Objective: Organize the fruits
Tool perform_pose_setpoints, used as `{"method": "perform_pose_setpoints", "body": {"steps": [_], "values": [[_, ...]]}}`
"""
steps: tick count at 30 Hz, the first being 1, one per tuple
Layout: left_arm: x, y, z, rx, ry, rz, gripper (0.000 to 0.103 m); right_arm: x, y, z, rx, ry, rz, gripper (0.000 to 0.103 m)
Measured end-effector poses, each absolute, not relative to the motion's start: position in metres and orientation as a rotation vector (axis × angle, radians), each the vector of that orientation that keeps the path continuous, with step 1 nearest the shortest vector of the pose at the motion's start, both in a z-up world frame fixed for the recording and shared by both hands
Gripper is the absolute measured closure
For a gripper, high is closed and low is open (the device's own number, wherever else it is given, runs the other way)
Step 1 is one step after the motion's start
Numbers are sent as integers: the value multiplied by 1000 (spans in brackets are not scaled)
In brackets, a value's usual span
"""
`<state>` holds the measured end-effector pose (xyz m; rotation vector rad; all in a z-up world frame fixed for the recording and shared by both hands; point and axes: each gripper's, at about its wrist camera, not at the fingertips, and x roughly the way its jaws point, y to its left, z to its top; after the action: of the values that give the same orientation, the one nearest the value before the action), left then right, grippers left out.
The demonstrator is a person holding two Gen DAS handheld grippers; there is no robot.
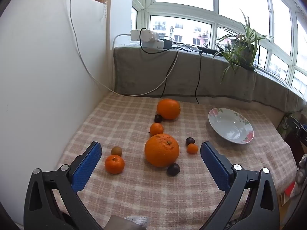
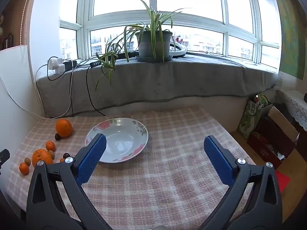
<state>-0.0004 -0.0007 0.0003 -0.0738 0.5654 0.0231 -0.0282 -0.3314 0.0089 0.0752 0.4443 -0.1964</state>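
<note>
- My left gripper (image 1: 151, 149) hung over the near part of the table (image 1: 134, 191) with its jaws spread wide and nothing between the blue pads (image 1: 87, 164).
- My right gripper (image 2: 154, 143) was just as wide apart and empty, above the checked cloth (image 2: 172, 182) nearer the table's right edge.
- The flowered bowl (image 1: 230, 126) sat empty toward the table's far right, well apart from most of the fruit; in the right wrist view my left pad overlapped its near rim, and I could not tell whether it touched.
- The fruit lay in a loose line up the middle of the table: a large orange (image 1: 161, 150) nearest me, a dark plum (image 1: 173, 169) touching or just beside its near side.
- Beyond it sat a small mandarin (image 1: 156, 129), then another dark plum (image 1: 158, 118) against the far orange (image 1: 168, 108), near the back edge.
- Toward the left edge, a mandarin (image 1: 114, 164) lay with a small brownish fruit (image 1: 116, 151) just behind it.
- Between the large orange and the bowl, a tiny mandarin (image 1: 192, 148) touched a third plum (image 1: 190, 141).
</note>
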Motion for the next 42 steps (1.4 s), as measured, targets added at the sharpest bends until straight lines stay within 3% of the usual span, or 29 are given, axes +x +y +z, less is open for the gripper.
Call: {"method": "perform_pose_setpoints", "body": {"steps": [42], "values": [[3, -1, -6, -60, 597, 55, 1, -23, -328, 1, 56, 451, -194, 0]]}}
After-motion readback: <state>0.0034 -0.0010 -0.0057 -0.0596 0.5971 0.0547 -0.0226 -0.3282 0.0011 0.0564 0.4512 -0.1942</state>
